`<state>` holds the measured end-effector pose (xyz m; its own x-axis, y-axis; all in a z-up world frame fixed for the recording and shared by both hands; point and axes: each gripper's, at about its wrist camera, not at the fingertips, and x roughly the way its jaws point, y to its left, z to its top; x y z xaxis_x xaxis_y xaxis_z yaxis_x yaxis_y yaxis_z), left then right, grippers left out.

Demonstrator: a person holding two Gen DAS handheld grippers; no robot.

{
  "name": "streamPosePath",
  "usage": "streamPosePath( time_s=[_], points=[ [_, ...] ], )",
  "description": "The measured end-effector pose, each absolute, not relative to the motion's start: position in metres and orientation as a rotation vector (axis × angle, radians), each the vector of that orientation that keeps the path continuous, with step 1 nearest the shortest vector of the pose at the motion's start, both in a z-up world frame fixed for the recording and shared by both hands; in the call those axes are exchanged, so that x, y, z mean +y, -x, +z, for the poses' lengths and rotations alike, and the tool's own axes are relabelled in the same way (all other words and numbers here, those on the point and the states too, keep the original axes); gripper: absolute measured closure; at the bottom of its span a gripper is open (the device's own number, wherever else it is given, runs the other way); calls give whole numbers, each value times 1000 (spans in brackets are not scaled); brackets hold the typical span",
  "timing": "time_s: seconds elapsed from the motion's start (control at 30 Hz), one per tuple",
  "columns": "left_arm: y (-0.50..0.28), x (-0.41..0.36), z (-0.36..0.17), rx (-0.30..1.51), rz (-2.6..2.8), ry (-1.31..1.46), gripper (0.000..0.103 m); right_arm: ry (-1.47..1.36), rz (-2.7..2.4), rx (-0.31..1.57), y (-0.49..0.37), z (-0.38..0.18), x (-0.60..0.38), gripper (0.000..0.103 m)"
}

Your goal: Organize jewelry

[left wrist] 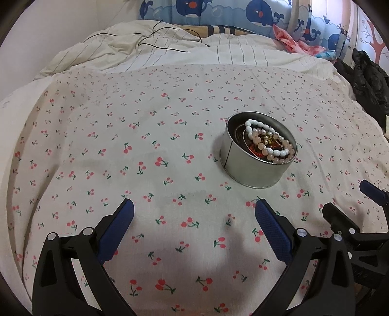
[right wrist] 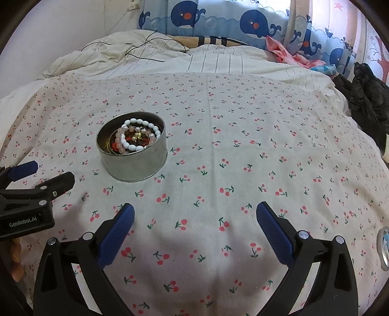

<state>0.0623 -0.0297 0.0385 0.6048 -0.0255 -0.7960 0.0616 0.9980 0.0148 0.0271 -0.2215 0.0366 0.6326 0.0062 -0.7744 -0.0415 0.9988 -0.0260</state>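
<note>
A round silver tin [left wrist: 252, 170] stands on a cherry-print cloth [left wrist: 145, 145] on a bed. It holds several bead bracelets: a white one [left wrist: 265, 139], a pale pink one and darker red ones under them. In the right wrist view the tin [right wrist: 136, 162] sits ahead to the left, the white bracelet [right wrist: 143, 133] on top. My left gripper [left wrist: 194, 211] is open and empty, near the tin's left front. My right gripper [right wrist: 194, 214] is open and empty, to the tin's right. Each gripper shows at the edge of the other's view.
A striped quilt [left wrist: 170, 56] with a thin black cable [left wrist: 155, 36] lies at the back. A whale-print curtain [left wrist: 218, 12] hangs behind. Pink fabric [left wrist: 291, 41] and black clothing [left wrist: 364, 77] lie at the right. A round silver lid [right wrist: 384, 245] lies at the right edge.
</note>
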Motion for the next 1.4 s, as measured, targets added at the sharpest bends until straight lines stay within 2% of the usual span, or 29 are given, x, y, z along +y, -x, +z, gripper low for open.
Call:
streamPosePath(
  time_s=[1.17, 1.4],
  points=[
    [-66, -23, 40, 964, -48, 11, 7, 50, 59, 872, -21, 42, -215, 7],
    [-60, -34, 44, 934, -65, -76, 7, 48, 60, 863, -20, 44, -215, 7]
  ],
)
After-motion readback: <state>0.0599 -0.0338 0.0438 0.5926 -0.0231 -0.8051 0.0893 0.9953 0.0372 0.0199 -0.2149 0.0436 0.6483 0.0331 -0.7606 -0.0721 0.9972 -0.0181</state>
